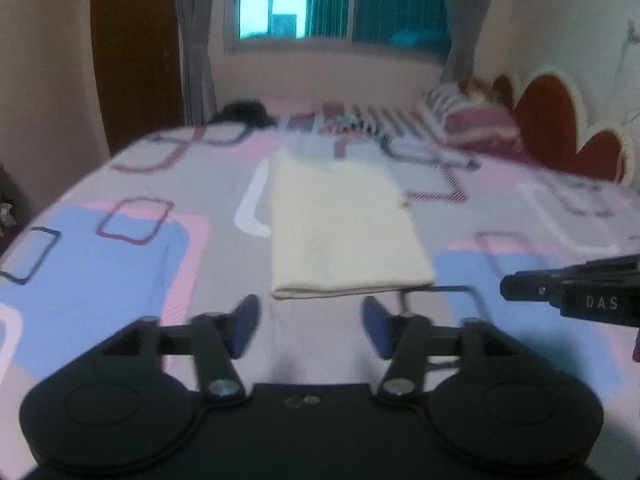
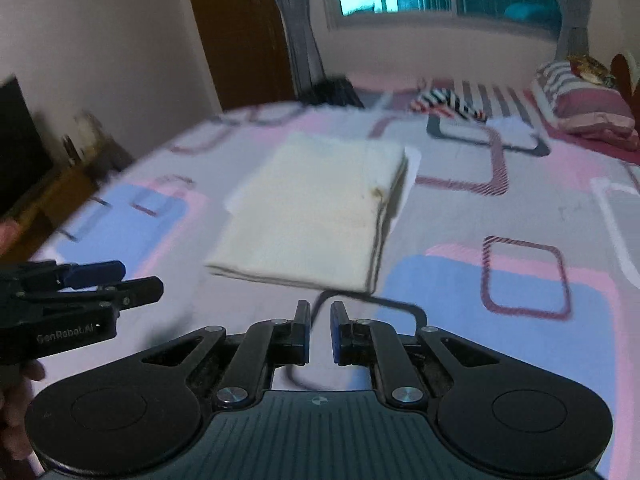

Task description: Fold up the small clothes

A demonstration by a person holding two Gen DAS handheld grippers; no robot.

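The left gripper (image 1: 310,326) is held wide apart and empty, just before the near edge of the folded cream cloth (image 1: 340,224). The right gripper (image 2: 320,330) is kept narrow, with a small gap, and nothing is gripped by it. Both are placed low over the bed sheet (image 2: 520,216), probably because the near edge is meant to be taken for one more fold. The cloth is laid flat in the middle of the bed. No containers are seen; a striped pillow (image 2: 580,96) is left well apart.
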